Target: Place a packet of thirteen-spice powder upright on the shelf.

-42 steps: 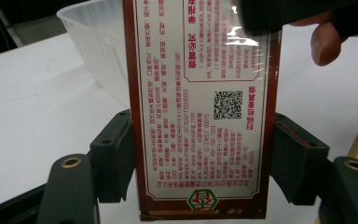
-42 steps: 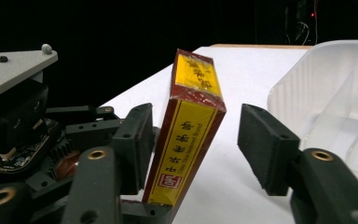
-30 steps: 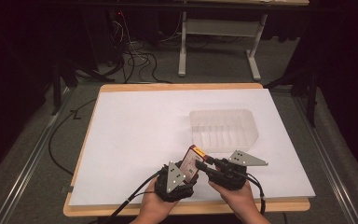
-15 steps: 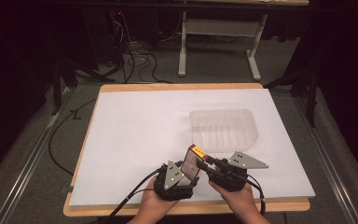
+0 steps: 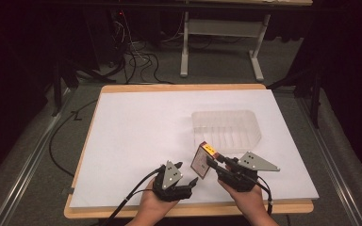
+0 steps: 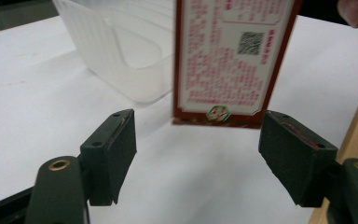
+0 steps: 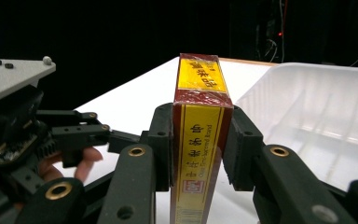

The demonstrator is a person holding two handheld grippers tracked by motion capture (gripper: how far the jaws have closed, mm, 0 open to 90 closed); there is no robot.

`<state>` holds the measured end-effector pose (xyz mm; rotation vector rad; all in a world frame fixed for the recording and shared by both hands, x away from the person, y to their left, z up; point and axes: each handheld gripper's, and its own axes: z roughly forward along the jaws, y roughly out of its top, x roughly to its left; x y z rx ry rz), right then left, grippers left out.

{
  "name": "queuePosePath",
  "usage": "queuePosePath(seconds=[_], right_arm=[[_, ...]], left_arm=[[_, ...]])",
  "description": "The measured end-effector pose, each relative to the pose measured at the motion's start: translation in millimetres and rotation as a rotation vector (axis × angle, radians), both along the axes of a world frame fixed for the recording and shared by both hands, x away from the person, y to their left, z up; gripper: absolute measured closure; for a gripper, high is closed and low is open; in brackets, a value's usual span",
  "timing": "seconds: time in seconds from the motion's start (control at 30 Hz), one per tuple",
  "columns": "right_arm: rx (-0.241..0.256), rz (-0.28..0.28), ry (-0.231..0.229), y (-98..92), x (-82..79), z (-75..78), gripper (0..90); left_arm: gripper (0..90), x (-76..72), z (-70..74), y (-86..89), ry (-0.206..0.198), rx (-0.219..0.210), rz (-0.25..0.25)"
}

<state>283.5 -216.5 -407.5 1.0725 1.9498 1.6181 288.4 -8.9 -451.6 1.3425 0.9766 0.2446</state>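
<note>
Box: a flat red-and-yellow carton [image 5: 201, 160] stands on end above the near counter [image 5: 136, 127], long axis upright, yellow top tilted slightly towards the tray
Right claw [image 5: 213, 162]: pinching the carton across its narrow yellow edge, both black jaws pressed flat on the broad faces
Left claw [image 5: 188, 176]: spread wide, holding nothing, jaws either side of the carton's lower end, not touching it
Tray: clear ribbed plastic tub [image 5: 226, 129], rounded corners, just beyond the carton
Counter surface: white sheet on a wooden board
</note>
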Motion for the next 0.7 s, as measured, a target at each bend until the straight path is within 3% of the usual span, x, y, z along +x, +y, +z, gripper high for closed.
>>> queuePosePath(seconds=[0.17,0.33,0.43,0.7], right_arm=[[-0.009,-0.025,-0.022,-8.0,-0.6,2.7,68.7],[-0.017,-0.054,-0.038,-15.6,-2.3,5.3,68.7],[-0.022,-0.069,-0.046,-20.6,-2.5,6.5,68.7],[-0.043,-0.105,-0.057,-34.4,-4.7,7.9,68.7]], left_arm=[[29.6,9.0,0.8,11.9,0.028,0.004,0.023],[28.7,14.2,9.1,30.9,0.017,0.026,0.070],[29.6,16.7,15.7,46.5,0.033,0.017,0.101],[28.9,24.5,15.0,93.8,0.016,0.068,0.186]])
